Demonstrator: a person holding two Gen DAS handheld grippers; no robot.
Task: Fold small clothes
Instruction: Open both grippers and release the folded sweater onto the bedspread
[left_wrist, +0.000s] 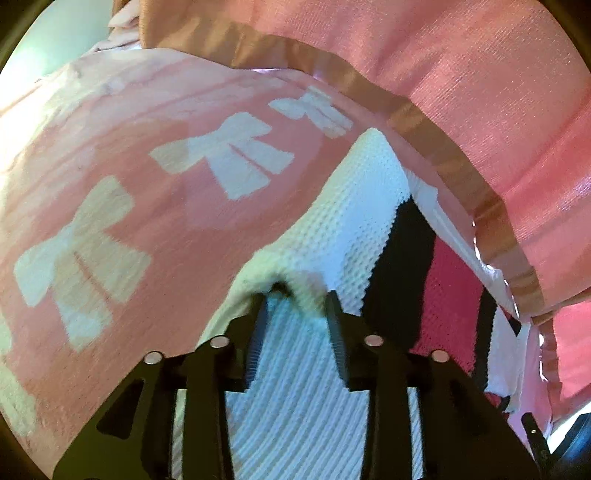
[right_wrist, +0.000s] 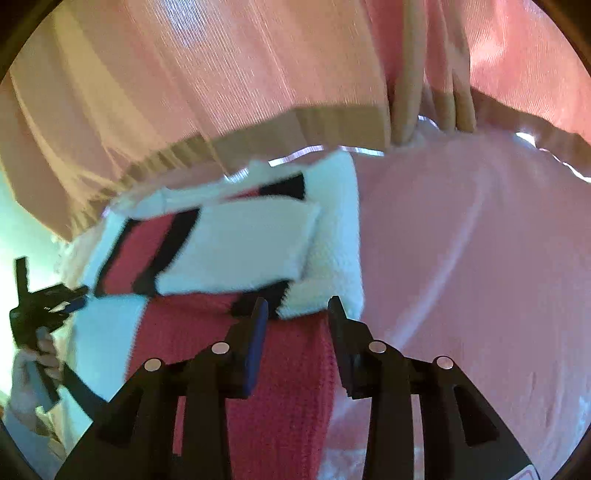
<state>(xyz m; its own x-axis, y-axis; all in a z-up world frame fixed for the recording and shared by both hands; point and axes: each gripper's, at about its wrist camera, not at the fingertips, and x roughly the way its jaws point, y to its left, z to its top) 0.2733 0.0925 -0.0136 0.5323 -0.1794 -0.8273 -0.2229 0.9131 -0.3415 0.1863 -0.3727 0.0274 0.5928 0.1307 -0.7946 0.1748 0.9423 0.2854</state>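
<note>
Two sets of parted jaws just above the folded knit garment (right_wrist: 236, 243), nothing gripped; pink blanket (left_wrist: 147, 206) beneath.

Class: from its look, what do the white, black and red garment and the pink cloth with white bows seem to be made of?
Garment: apparently knitted yarn, matte; ribs and a waffle-like stitch pattern show. Pink cloth: looks like soft, fuzzy towelling or fleece, matte; the bows have woolly edges. Fibre type cannot be told.

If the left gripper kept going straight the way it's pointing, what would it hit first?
Probably the white knit garment: a bunched fold of it sits right at the left gripper tips, jaws apart. Depth is hard to judge.
</note>
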